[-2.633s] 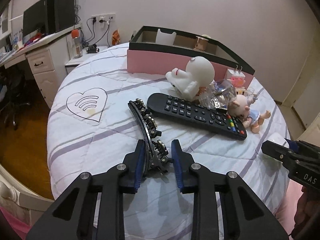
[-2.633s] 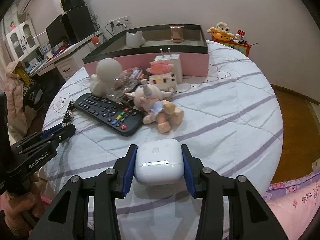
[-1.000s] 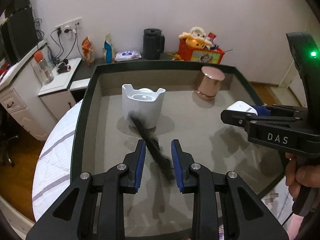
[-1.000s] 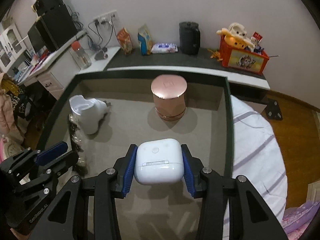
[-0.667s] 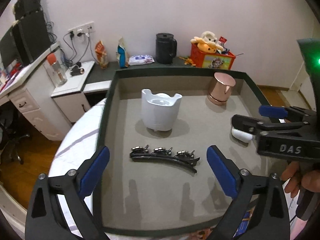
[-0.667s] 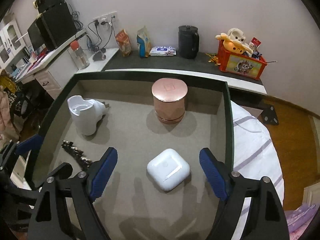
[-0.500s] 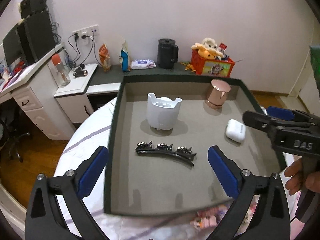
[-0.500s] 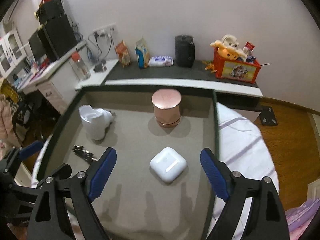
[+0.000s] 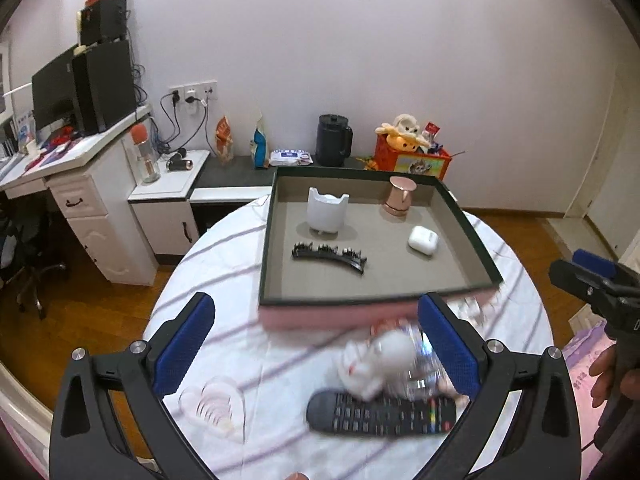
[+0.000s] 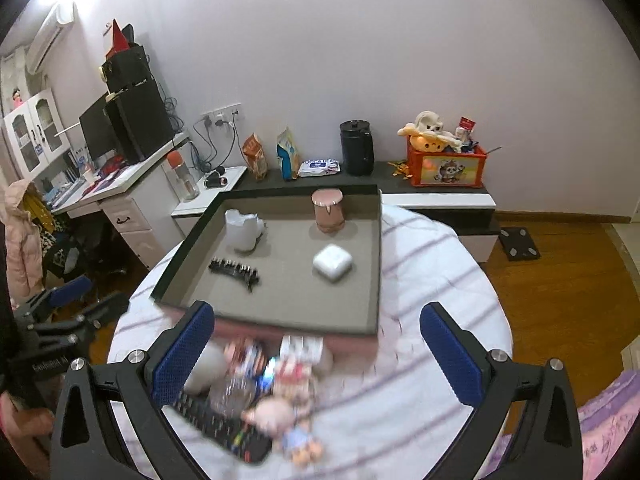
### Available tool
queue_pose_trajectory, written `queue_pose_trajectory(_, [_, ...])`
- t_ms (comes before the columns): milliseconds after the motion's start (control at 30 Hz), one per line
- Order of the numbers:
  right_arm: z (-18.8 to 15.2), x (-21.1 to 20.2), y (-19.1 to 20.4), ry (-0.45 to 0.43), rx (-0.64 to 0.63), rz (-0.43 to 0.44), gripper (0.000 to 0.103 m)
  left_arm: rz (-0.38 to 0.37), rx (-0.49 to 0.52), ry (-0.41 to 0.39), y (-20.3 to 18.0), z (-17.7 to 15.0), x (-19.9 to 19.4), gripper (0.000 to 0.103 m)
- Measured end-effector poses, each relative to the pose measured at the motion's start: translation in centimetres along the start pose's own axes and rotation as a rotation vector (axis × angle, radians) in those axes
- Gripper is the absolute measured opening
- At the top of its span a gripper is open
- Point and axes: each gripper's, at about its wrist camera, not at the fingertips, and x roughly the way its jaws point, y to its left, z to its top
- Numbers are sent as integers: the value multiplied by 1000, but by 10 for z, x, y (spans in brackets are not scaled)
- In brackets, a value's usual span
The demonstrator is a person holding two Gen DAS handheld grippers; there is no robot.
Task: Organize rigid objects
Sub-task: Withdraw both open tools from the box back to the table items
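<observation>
A dark-rimmed box [image 9: 476, 240] with a grey floor sits at the far side of the round table. In it lie a black hair clip [image 9: 329, 255], a white earbud case [image 9: 423, 239], a white holder [image 9: 327, 211] and a rose-gold cup [image 9: 401, 195]. The same clip [image 10: 235, 271] and case [image 10: 332, 261] show in the right wrist view. On the near side lie a black remote [image 9: 380, 414], a white figurine [image 9: 380, 360] and a small doll [image 10: 286, 420], blurred. My left gripper [image 9: 316, 350] is open and empty above the table. My right gripper [image 10: 316, 354] is open and empty too.
The table wears a white cloth with purple stripes [image 9: 224, 280]. A white desk with drawers [image 9: 84, 204] stands at the left. A low dark shelf [image 10: 432, 190] behind the table holds a kettle and a red toy box. Wooden floor lies around.
Both grippers let go of the hair clip and the earbud case inside the box, opened wide, and pulled back and up. The near-side clutter has come back into view.
</observation>
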Motion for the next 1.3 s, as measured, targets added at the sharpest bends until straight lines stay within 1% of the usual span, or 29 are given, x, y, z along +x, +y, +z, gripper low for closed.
queue_pose_trajectory(133, [-28, -17, 0, -3, 13, -10, 103, 21, 2, -11, 1, -22, -23, 102])
queue_pose_trajectory(267, [-58, -28, 0, 15, 36, -4, 103, 8, -21, 3, 3, -46, -38, 102])
queue_pose_trajectory(533, [-101, -36, 2, 66, 40, -9, 103, 2, -56, 45, 1, -80, -47, 102])
queue_pose_trajectory(767, [-110, -37, 4, 82, 28, -6, 103, -3, -63, 71, -2, -92, -47, 102])
queue_pose_trajectory(933, [-111, -32, 6, 94, 14, -5, 103, -7, -53, 76, -7, -94, -46, 102])
queue_pose_trajectory(1133, [-113, -18, 6, 126, 4, -3, 103, -5, -48, 91, -7, -94, -38, 102])
queue_pose_trajectory(1300, [-114, 2, 3, 161, -10, 3, 103, 1, -49, 105, -6, -95, -31, 102])
